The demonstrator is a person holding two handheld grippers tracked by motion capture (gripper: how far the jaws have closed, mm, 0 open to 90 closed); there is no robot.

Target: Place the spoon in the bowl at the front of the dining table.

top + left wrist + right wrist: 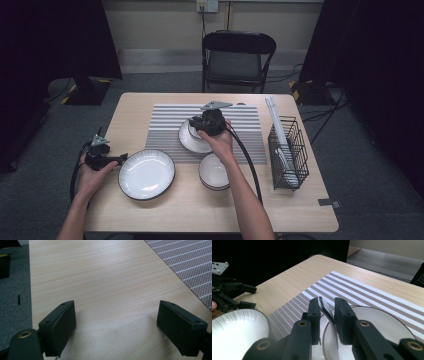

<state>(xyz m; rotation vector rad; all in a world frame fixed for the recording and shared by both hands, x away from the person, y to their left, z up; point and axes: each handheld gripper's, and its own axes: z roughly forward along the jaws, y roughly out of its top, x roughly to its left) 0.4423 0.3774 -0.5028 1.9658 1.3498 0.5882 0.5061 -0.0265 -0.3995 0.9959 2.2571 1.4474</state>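
White ceramic plate with a thin dark rim (372, 322) lies on the striped placemat (362, 293), its near edge between the right gripper (327, 312)'s narrowly parted jaws. Whether the pads press on it cannot be told. Left gripper (116, 322) rests spread wide, well apart to the left.

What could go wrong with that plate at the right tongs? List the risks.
1. The right tongs straddle only the thin rim of the small plate, seemingly loosely; lifted now, it could slip and crack on the placemat.
2. The bowl sits close beside that forearm; pulling back low could knock it into the large plate.
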